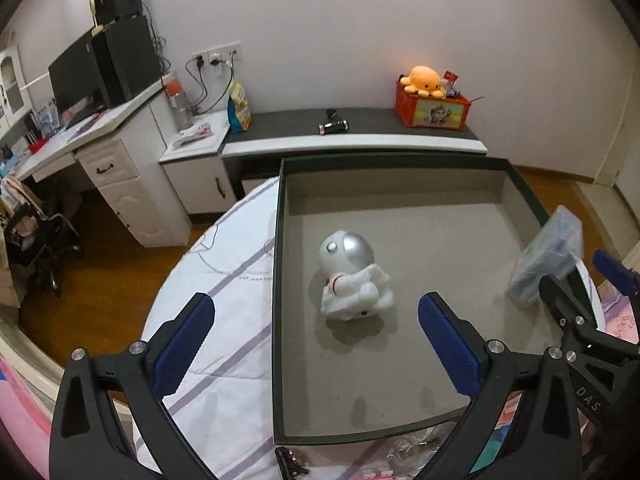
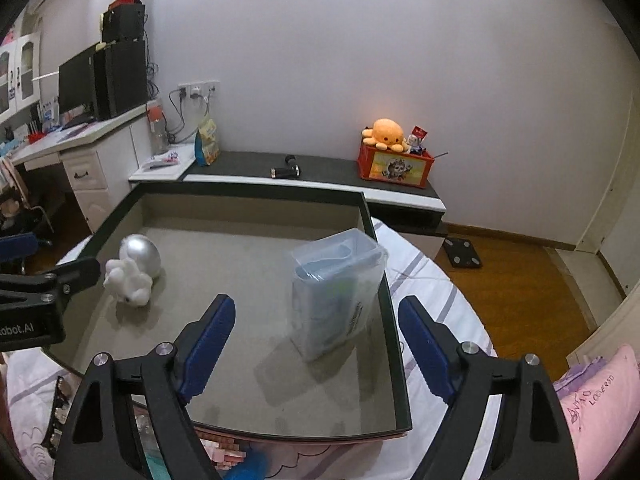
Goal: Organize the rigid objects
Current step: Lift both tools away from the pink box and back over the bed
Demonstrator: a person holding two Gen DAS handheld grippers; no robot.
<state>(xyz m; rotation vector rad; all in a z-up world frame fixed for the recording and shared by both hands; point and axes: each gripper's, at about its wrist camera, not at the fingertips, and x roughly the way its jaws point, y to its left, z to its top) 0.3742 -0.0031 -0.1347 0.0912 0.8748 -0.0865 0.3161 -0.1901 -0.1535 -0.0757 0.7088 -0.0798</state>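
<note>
Both tongs [image 1: 316,344] [image 2: 316,344] agape over tray [image 1: 400,438], astronaut toy [image 1: 352,280] inside

A home bedroom: a striped white quilt-covered bed [image 1: 224,320], a white wooden counter [image 1: 100,128] with a black monitor [image 1: 76,76], an orange plush octopus [image 1: 423,80].

An astronaut toy [image 1: 352,280] lies on its side in the grey tray [image 1: 400,438], between the left gripper's [image 1: 316,344] wide-apart jaws. At the tray's right wall leans what looks like a clear plastic box [image 1: 546,256], blurred.
</note>
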